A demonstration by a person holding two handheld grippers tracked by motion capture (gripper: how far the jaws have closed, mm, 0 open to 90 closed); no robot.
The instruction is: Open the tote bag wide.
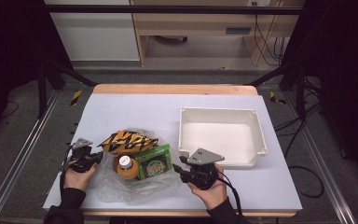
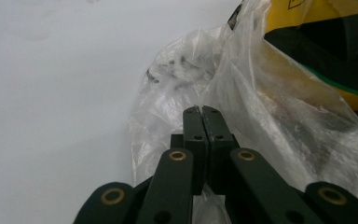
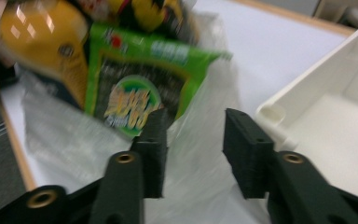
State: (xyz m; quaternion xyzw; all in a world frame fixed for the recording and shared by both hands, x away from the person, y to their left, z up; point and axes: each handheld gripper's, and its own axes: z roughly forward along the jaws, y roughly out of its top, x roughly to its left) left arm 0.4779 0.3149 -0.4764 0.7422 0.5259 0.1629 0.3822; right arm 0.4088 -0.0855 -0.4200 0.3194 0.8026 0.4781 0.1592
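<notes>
Your left gripper [image 1: 93, 160] has its jaws pressed tight together on a thin fold of the plastic bag [image 2: 279, 130]. You can see the clear film caught between them in the left gripper view. Holding it like this likely pins the bag down, so it will not slide when you pull things out of it.

Your right gripper [image 3: 193, 140] has its jaws wide apart and holds nothing. It points at the green packet [image 3: 144, 88], which sits just past the jaw tips. It looks ready to close on that packet.

The bag lies near the front edge of the tabletop [image 1: 135, 112], toward the front left corner. It is clear, thin and very crinkly, so it will bunch up and slip easily. Its mouth faces your right gripper, and the things inside spill out of it.

There are three things with it. The green packet [image 1: 154, 163] is flat and shiny, with a round picture on it. Beside it is an orange bottle [image 1: 127, 167] with a white cap. Behind them is a yellow and black snack bag [image 1: 127, 141], puffy and striped.

The white bin [image 1: 261, 135] stands on the right half of the tabletop, just beside your right gripper. It has nothing in it. It sits close, so I think the snacks are meant to go in there, and the trip will be short.
</notes>
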